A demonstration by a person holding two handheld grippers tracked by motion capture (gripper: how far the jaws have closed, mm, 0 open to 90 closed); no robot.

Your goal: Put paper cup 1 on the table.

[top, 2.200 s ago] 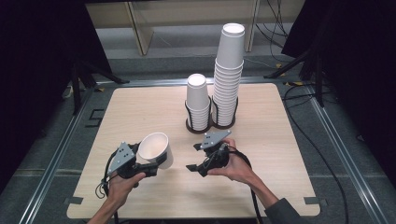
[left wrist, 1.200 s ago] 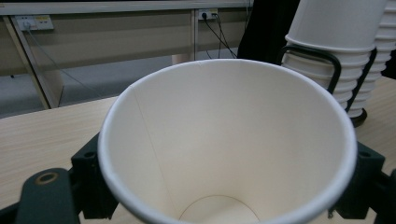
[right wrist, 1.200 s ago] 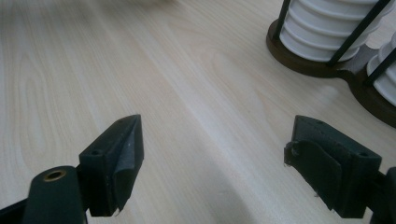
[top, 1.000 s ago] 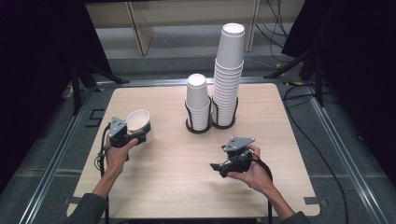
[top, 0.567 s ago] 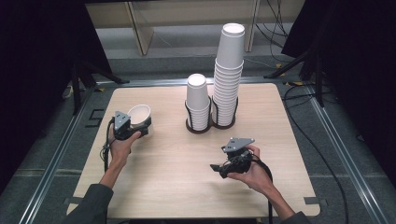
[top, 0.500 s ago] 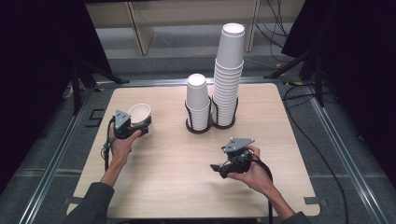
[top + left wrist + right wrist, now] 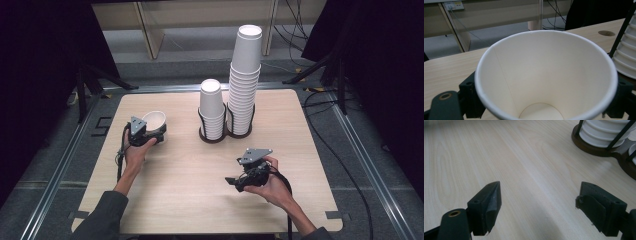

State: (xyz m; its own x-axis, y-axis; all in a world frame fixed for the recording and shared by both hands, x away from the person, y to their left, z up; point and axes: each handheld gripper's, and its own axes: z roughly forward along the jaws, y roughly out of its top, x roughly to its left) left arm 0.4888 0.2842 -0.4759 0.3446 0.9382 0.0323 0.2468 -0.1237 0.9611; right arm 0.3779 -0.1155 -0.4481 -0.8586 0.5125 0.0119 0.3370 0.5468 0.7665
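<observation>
Left tongs [image 7: 156, 131] sit at the counter's [image 7: 190, 180] left side with a white paper cup [image 7: 154, 120] upright between the jaws; they've just been opening, and whether the pads still press the cup wall I can't tell. Mid-counter, the dark cup holder [image 7: 220, 134] carries a short cup stack [image 7: 211, 107] and, just beside it, a tall cup stack [image 7: 245, 80]. Right tongs [image 7: 236, 183] are near the front right, jaws wide apart, nothing between them, well clear of the holder.
</observation>
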